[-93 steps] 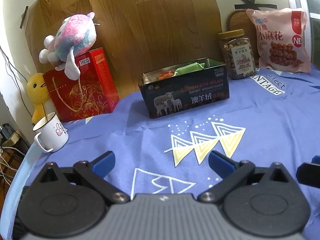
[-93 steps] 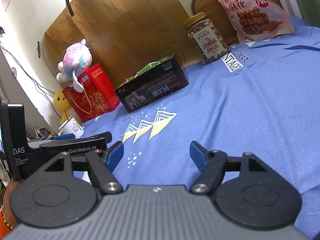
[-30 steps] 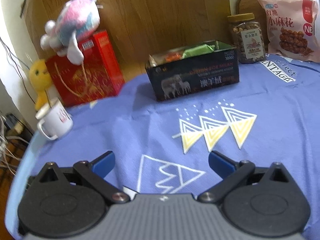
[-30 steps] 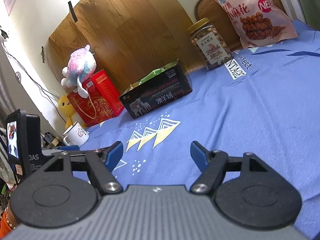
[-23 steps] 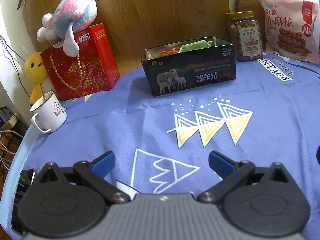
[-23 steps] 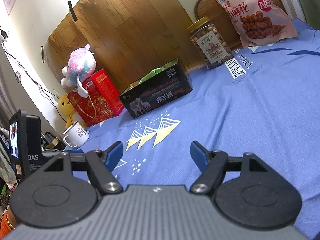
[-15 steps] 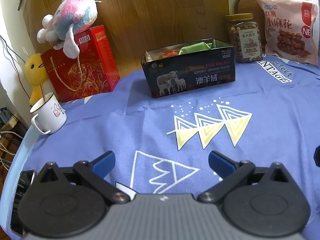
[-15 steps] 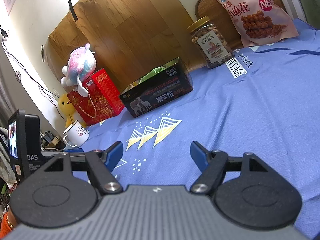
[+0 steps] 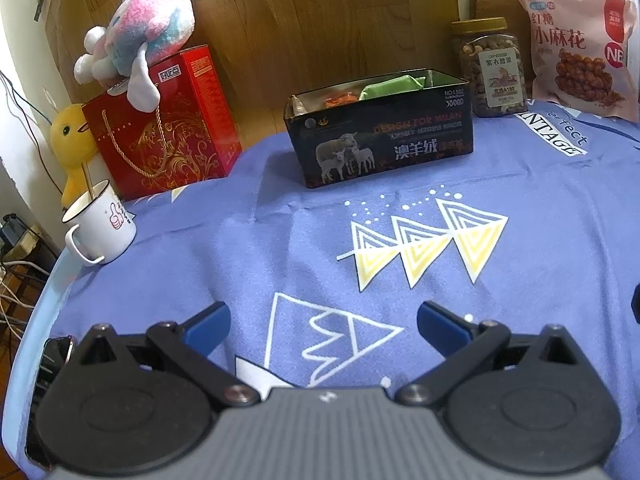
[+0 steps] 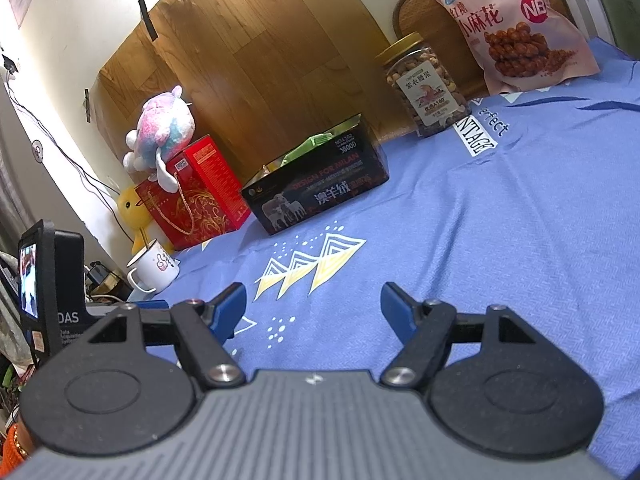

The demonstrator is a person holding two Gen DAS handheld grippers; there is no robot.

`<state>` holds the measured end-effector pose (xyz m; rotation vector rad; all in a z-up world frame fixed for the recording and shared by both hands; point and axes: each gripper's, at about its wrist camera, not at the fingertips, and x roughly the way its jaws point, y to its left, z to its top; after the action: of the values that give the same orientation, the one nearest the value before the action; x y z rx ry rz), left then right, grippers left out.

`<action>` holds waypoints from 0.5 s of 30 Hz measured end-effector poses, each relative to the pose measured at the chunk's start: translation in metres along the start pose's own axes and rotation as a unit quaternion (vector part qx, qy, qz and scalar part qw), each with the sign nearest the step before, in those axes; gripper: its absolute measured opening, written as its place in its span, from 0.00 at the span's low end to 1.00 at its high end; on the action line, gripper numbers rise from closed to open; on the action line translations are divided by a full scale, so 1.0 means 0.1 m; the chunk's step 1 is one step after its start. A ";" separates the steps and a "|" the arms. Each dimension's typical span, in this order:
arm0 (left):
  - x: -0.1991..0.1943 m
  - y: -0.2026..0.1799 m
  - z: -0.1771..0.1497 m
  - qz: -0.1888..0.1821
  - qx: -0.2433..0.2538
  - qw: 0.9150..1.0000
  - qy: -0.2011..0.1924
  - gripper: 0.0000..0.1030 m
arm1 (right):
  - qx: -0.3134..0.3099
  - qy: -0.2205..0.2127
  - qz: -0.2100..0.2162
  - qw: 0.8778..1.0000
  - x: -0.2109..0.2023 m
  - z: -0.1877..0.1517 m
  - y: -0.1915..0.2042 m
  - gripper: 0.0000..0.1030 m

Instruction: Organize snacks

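Your left hand-held gripper [image 9: 322, 326] hovers over the blue tablecloth [image 9: 248, 256] with its blue fingertips [image 9: 206, 324] spread wide apart and nothing between them. Your right hand-held gripper [image 10: 314, 306] is in the same condition: fingers apart, empty, low above the cloth.

Use the black tin box [image 9: 380, 140] as your reference. It stands open-topped on the desk, well ahead of both grippers, and carries a sheep picture and the words "DESIGN FOR MILAN" on its front wall. Snacks already lie inside it: a green packet [image 9: 394, 84] and an orange-wrapped item [image 9: 340, 100] show above the rim (other contents are too hidden to identify).

- Right of the box, just beside its far corner: a clear nut jar [image 9: 490, 68] with a gold lid, upright.
- Farther right of the box, beyond the jar: a pink bag of twisted dough snacks [image 9: 576, 44], propped upright against the backdrop.
- Left of the box: a red gift box [image 9: 168, 124] with a gold rope handle, and a pink-and-blue plush toy [image 9: 144, 46] resting on top of it.
- Farther left, near the desk edge: a white enamel mug [image 9: 100, 226] with a stick in it, and a yellow duck toy [image 9: 72, 140] behind it.

The cloth between the box and your grippers shows three yellow-and-white triangles [image 9: 424, 240].
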<state>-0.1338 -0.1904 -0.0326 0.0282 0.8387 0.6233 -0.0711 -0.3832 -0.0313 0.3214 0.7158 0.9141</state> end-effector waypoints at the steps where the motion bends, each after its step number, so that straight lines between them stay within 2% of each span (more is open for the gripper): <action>1: 0.00 0.00 0.00 0.001 0.000 1.000 0.000 1.00 | 0.000 0.000 0.000 1.000 0.00 0.00 0.01 0.74; 15: 0.00 0.00 -0.01 0.025 0.004 1.000 0.003 1.00 | -0.013 0.000 0.006 1.000 0.01 0.04 0.04 0.74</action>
<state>-0.1344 -0.1908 -0.0333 0.0549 0.8482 0.6676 -0.0704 -0.3796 -0.0267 0.3030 0.7024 0.9344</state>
